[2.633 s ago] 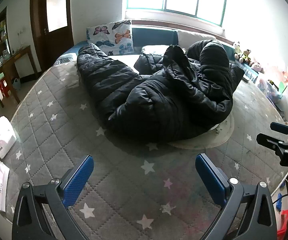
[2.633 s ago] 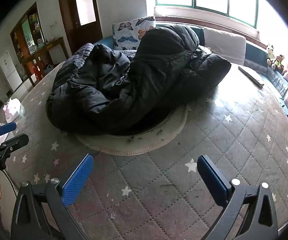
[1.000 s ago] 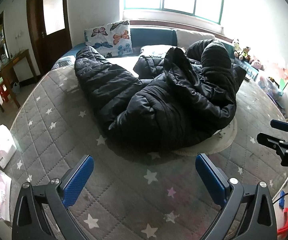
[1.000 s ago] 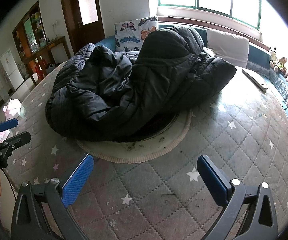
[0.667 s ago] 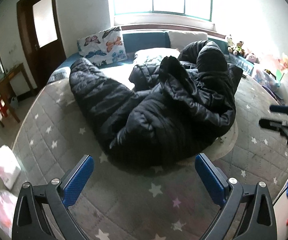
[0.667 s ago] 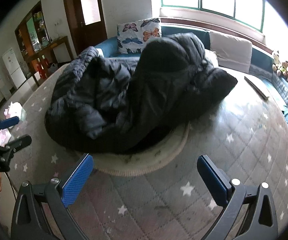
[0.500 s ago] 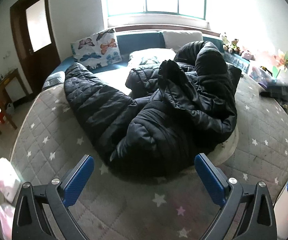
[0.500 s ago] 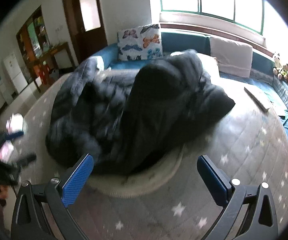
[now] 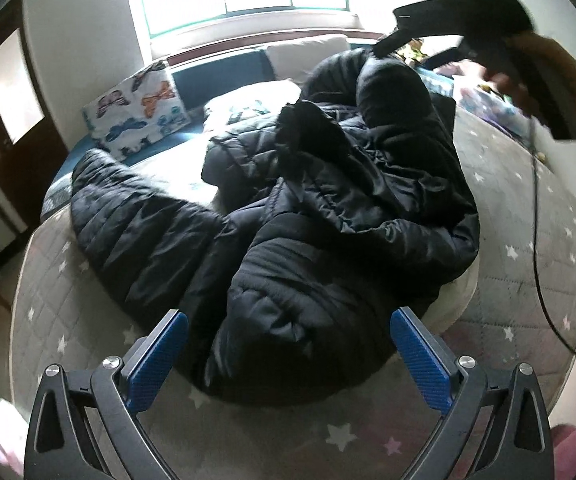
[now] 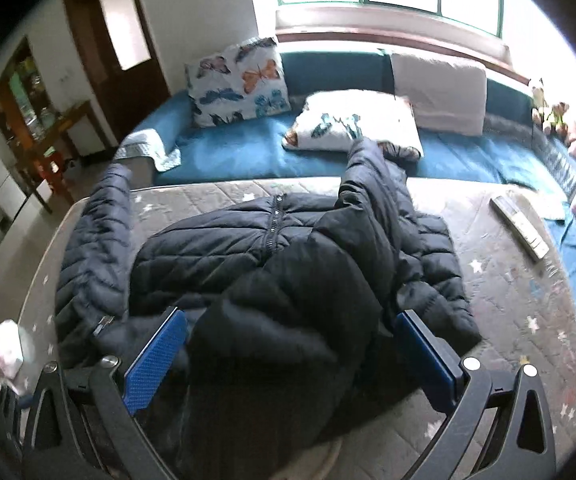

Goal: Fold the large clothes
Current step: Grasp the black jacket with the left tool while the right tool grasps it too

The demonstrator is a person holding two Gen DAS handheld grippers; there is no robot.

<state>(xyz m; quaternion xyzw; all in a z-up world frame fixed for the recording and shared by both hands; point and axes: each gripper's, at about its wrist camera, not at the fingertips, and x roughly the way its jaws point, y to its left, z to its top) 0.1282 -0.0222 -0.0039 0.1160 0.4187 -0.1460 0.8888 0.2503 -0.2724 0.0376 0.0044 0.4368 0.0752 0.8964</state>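
A big black puffer jacket lies crumpled on the grey star-quilted mattress. My left gripper is open at the jacket's near edge, and the bulging hem sits between its blue pads without being clamped. In the left wrist view the right gripper shows blurred at the upper right, held by a hand above the jacket's far hood end. From its own view the right gripper hangs open over the jacket, dark fabric filling the gap between its fingers.
A round pale mat pokes out under the jacket. A remote control lies on the mattress to the right. Butterfly pillows rest on a blue bench under the window. A thin cable hangs at the right.
Both grippers have closed in on the jacket. The right one rose and swung over its far end, now looking down on it. The left one came up to the near hem.
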